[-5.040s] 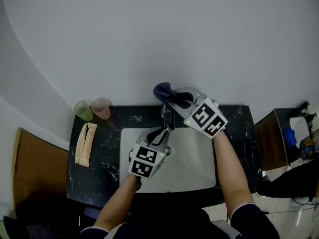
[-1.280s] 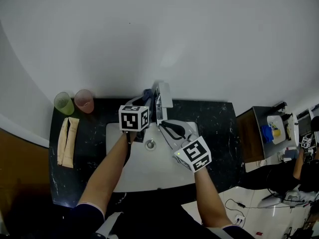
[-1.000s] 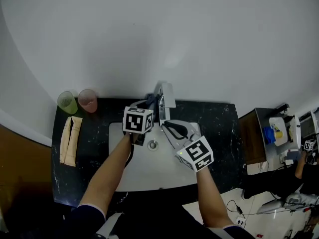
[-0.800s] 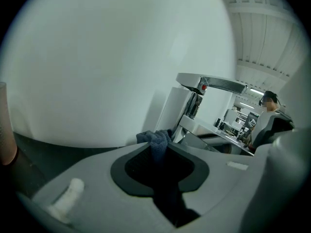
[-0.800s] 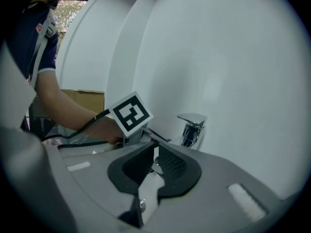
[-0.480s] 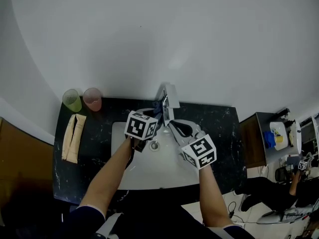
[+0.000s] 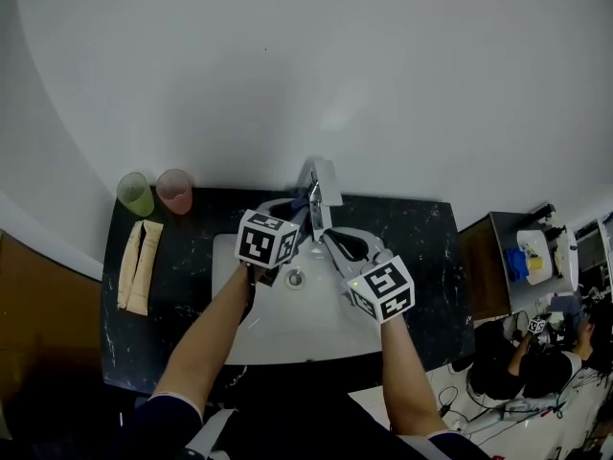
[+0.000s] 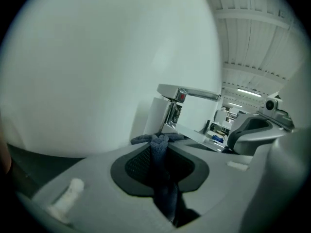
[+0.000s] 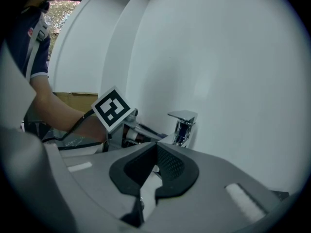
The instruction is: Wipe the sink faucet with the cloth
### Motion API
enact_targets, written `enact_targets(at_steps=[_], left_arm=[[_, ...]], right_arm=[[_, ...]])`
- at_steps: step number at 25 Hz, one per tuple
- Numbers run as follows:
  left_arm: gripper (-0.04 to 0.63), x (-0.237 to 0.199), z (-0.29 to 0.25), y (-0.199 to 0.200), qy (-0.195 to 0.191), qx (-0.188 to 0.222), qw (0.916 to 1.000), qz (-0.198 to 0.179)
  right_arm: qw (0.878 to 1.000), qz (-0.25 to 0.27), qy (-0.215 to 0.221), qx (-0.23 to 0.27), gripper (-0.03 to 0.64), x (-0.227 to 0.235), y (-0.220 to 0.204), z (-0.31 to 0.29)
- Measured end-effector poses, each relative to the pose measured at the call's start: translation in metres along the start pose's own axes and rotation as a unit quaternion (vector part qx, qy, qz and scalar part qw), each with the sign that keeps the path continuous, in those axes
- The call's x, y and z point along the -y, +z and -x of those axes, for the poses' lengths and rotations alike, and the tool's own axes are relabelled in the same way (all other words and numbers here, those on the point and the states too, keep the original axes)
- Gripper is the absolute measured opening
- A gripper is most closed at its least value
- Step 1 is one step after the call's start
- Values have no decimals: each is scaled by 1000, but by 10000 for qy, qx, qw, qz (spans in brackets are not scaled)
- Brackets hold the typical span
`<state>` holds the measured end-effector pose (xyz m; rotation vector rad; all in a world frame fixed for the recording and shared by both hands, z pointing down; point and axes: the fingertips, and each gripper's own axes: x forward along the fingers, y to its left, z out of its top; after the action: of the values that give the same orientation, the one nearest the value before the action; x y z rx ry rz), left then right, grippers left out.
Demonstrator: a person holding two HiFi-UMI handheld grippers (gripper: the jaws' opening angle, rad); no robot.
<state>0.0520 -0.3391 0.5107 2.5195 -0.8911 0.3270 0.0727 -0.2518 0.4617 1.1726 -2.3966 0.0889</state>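
The chrome faucet (image 7: 319, 192) stands at the back of the white sink (image 7: 287, 329). My left gripper (image 7: 298, 210) is shut on a dark blue cloth (image 7: 301, 201) beside the faucet's left side. In the left gripper view the cloth (image 8: 159, 152) bunches between the pads, with the faucet (image 8: 187, 95) just beyond it. My right gripper (image 7: 328, 240) sits over the basin below the spout. Seen in the right gripper view, the right gripper (image 9: 156, 145) is shut with nothing between its pads, and the faucet (image 9: 182, 125) stands ahead of it.
A green cup (image 7: 135, 194) and a pink cup (image 7: 175, 191) stand at the back left of the black counter (image 7: 182, 300). A folded beige cloth (image 7: 134, 266) lies below them. The drain (image 7: 295, 278) sits between the two grippers.
Five seconds ago the right gripper held the cloth at the faucet; now the left holds it there and the right is empty over the basin. In the last second the left gripper shifted slightly.
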Motion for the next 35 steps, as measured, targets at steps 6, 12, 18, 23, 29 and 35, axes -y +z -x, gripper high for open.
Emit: enact_targets(at_steps=[6,12,18,23,29,35], left_arm=[[66,-14,10,9,313,297,9991,62],[64,-21,17,49,196,729,9971,71],[64,-6,20,82,-65,940,9953,-207],[64,13,30,84,-298,909,9948,-339],[64,27,25,47,-304,315,9973,-582],[66,26,20,48,5,45,9940,-1096]], right_arm=[[10000,0,-20,2,6,0,-1,-1],[10000,0,-11,29,6,0,0,-3],[10000,-26,45,86,5,-3,2,-6],[9999,-53,63,125,5,-4,2,-8],[9991,-251,112,315,5,-7,3,-10],[9992,134,138,344,6,-15,2,4]])
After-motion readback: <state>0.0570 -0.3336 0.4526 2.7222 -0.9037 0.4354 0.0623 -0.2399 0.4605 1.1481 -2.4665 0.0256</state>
